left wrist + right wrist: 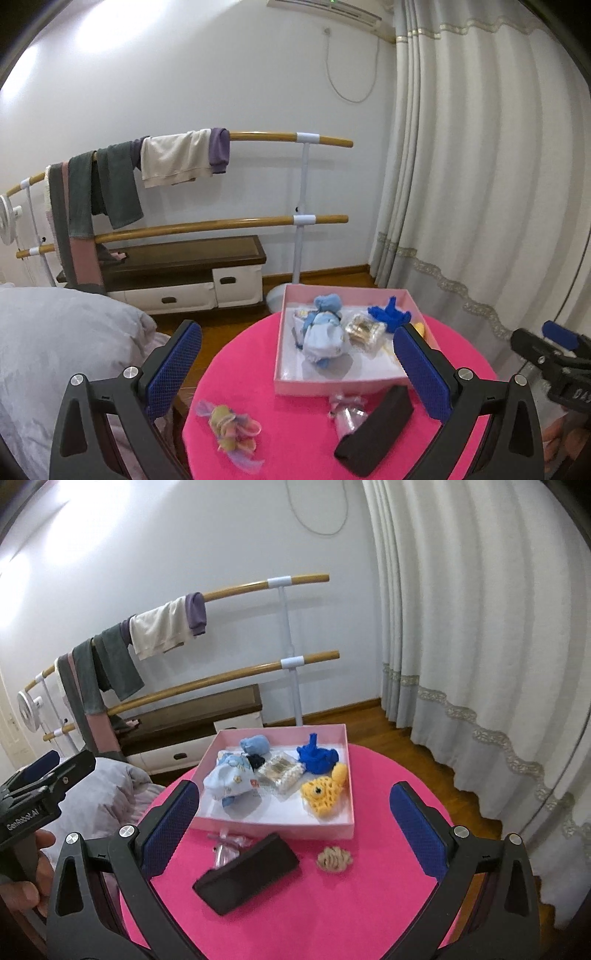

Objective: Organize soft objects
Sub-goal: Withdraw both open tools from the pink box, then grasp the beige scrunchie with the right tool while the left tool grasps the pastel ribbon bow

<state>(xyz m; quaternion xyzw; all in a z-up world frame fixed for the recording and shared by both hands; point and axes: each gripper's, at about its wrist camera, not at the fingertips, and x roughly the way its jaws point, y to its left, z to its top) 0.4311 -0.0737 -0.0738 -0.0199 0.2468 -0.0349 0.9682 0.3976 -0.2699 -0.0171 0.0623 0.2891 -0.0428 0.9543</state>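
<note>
Pink box (295, 832) holds baby clothes (231, 781), blue knit (314, 757), yellow fish (323, 790), clear packet (279, 773). Both hand-held grippers (297, 363) (295, 818) spread, empty.

Two wrist fisheyes above the pink table (303, 424), both facing the pink box (280, 825).

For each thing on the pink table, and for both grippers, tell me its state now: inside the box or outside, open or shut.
Pink cardboard box: lidless, on the table.
Yellow crocheted fish: inside the box.
Blue crocheted toy: inside the box.
Light blue cloth bundle: inside the box.
Black oblong case: shut, outside the box.
Beige knotted ball: outside the box.
Pastel fabric scrunchie: outside the box.
Left gripper: open, empty.
Right gripper: open, empty.
</note>
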